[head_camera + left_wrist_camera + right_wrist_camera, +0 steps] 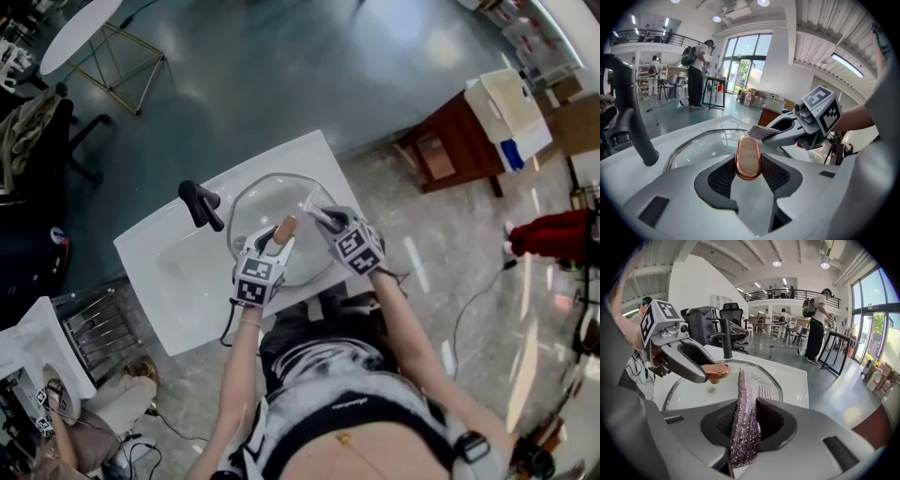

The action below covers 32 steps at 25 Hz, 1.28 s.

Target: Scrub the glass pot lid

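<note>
Copper-coloured, the knob (748, 158) is being clamped by the closed left gripper (749, 172), a grip being shown closely only in the left gripper view. One glass lid (267, 202) is being held over the white sink (169, 272) at the head view's centre. One silvery scouring pad (745, 427) is being pinched by the right gripper (746, 423), just right of the knob.

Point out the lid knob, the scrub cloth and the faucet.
lid knob (748, 158): left gripper view, middle of its oval top.
scrub cloth (745, 423): right gripper view, middle of its near edge.
faucet (200, 206): head view, middle of black spout.
</note>
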Available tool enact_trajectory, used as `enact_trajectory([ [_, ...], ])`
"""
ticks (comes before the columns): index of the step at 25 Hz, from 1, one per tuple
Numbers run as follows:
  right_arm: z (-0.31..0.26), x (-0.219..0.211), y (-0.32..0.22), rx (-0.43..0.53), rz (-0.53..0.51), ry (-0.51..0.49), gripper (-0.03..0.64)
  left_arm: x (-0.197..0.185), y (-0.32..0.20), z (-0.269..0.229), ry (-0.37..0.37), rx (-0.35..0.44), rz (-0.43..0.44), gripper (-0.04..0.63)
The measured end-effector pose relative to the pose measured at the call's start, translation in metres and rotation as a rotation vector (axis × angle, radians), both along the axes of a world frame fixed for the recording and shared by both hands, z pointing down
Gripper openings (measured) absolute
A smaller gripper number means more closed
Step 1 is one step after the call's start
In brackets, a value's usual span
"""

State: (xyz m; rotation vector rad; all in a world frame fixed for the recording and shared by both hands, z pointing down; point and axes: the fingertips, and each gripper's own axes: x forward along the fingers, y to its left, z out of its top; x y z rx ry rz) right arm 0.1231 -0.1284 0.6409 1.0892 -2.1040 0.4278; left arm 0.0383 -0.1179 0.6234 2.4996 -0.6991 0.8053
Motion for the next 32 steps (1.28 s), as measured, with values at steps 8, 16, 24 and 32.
enact_trajectory([
  [8, 0.001, -0.001, -0.019, 0.001, -0.012, 0.020, 0.089, 0.001, 0.001, 0.002, 0.002, -0.023, 0.003, 0.179],
  [16, 0.001, -0.010, -0.033, 0.011, -0.067, 0.054, 0.091, 0.002, 0.000, 0.006, -0.004, -0.026, 0.000, 0.179],
  [24, -0.004, -0.044, -0.031, 0.040, -0.214, 0.065, 0.092, 0.003, 0.001, 0.007, 0.008, -0.039, 0.005, 0.179],
  [32, -0.004, -0.050, -0.024, 0.023, -0.303, 0.076, 0.092, 0.005, 0.002, 0.007, 0.011, -0.040, 0.016, 0.179],
])
